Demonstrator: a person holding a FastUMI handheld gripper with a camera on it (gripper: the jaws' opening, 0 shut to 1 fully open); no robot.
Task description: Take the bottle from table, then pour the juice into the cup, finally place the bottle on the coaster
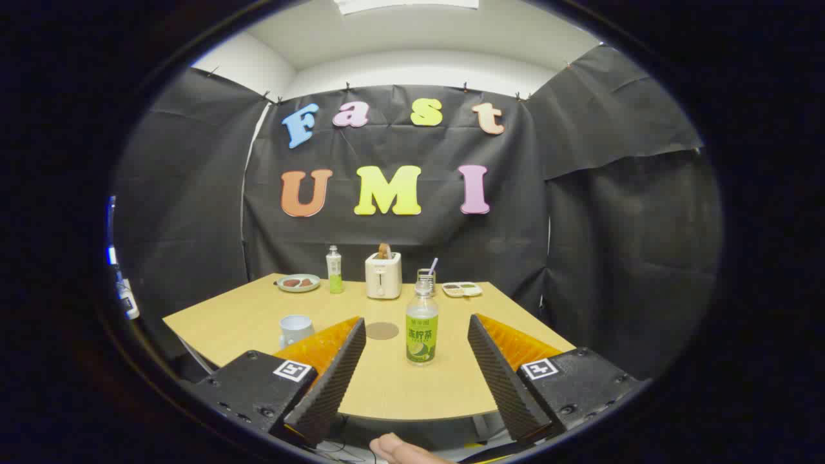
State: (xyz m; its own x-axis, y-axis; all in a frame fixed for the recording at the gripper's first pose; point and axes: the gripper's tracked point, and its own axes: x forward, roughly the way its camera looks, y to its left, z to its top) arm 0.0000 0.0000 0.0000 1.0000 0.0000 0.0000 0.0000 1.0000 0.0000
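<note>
Juice bottle [422, 328] stands untouched at frame centre on the worktop [399, 386], beyond the gripper [417, 322] fingers spread apart; next move: advance, clamp it

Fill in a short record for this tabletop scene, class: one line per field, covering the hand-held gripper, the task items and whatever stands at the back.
hand-held gripper: open, fingers spread wide, holding nothing
bottle: upright on the table, just ahead of the fingers, between their lines
coaster: round, flat, bare, beside the bottle
cup: on the table, on the far side of the coaster from the bottle
back row: plate, second bottle, toaster, glass with a straw, small tray
task stage: bottle not yet grasped
</note>
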